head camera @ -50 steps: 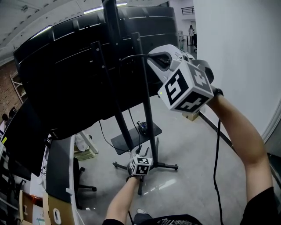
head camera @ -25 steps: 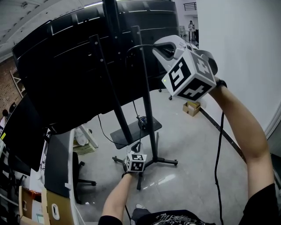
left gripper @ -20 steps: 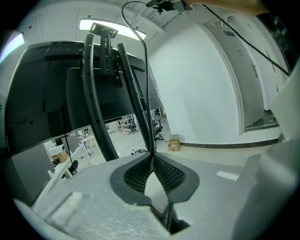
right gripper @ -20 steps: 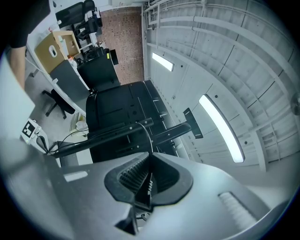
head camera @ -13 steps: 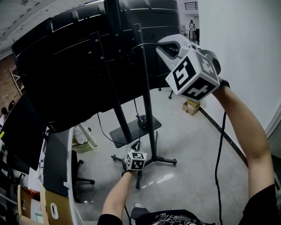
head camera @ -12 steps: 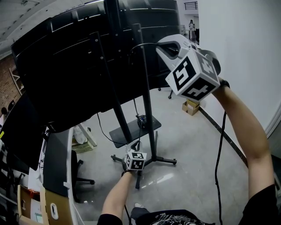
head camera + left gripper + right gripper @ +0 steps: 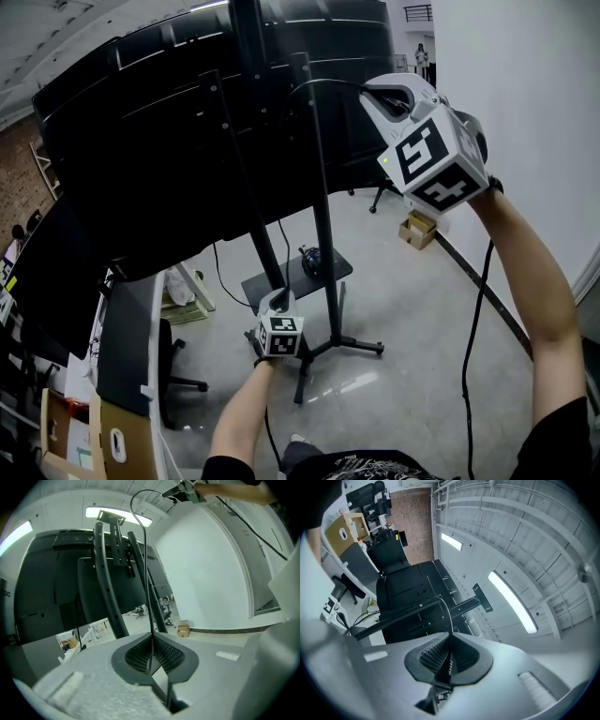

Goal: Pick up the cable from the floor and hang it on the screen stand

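The hanging step is in hand, I judge, and the picking up is already done. The right gripper [image 7: 370, 87] is raised high beside the top of the screen stand [image 7: 322, 216], and its jaws are pressed together on the thin black cable [image 7: 147, 573]. The left gripper [image 7: 151, 636] is low, near the foot of the stand and above the floor [image 7: 422, 319]. Its jaws have just been closing a little more, with the cable pinched between them. The cable runs up from the left gripper along the uprights, bends in an arc at the top and goes across to the right gripper. This stretch is in the air, not on the ground.

Whether the arc already rests on a bracket behind the screen [image 7: 141, 159] I cannot tell; it seems only to pass near it.

The next move probably calls for carrying the upper end over a crosspiece of the stand while the lower hand gives some slack. Only then should the jaws be loosened, the upper ones first.
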Action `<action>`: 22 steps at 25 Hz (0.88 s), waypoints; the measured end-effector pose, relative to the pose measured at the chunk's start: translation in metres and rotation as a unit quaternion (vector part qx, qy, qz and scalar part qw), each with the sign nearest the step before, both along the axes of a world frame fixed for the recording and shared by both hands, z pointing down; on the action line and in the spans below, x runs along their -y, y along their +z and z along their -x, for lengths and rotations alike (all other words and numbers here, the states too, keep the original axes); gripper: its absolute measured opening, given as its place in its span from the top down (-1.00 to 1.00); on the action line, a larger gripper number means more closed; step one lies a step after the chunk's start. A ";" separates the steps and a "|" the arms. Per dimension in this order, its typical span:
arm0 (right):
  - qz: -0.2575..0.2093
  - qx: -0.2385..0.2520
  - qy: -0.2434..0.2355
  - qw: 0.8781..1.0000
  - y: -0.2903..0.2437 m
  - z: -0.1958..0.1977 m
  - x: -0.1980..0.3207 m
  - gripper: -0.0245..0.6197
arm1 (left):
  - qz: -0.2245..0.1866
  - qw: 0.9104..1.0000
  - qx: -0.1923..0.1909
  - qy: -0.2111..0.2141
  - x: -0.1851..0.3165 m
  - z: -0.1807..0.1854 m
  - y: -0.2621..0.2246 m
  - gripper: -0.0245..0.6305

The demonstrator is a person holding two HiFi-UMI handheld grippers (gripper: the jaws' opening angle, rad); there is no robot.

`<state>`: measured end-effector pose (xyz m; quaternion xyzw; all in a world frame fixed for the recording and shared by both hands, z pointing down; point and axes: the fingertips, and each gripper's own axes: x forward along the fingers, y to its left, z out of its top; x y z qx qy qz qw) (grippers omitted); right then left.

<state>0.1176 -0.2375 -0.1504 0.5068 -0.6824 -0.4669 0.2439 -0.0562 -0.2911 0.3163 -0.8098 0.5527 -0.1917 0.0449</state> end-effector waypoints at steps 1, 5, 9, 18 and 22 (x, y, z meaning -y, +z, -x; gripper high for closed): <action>-0.001 0.008 0.001 1.000 -0.002 -0.004 0.001 0.85 | -0.006 1.000 -0.004 -0.006 0.002 0.005 -0.009 0.89; -0.003 0.033 0.006 0.999 -0.005 -0.022 0.009 0.85 | -0.029 0.999 -0.023 -0.038 0.012 0.030 -0.048 0.89; 0.004 0.056 0.007 0.998 -0.004 -0.038 0.022 0.85 | -0.057 0.996 -0.033 -0.066 0.019 0.056 -0.098 0.89; 0.032 0.096 0.009 0.995 0.015 -0.051 0.070 0.86 | -0.095 0.992 -0.055 -0.062 0.027 0.086 -0.209 0.89; 0.047 0.113 0.010 0.992 0.021 -0.049 0.097 0.87 | -0.092 0.994 -0.046 -0.042 0.036 0.090 -0.252 0.90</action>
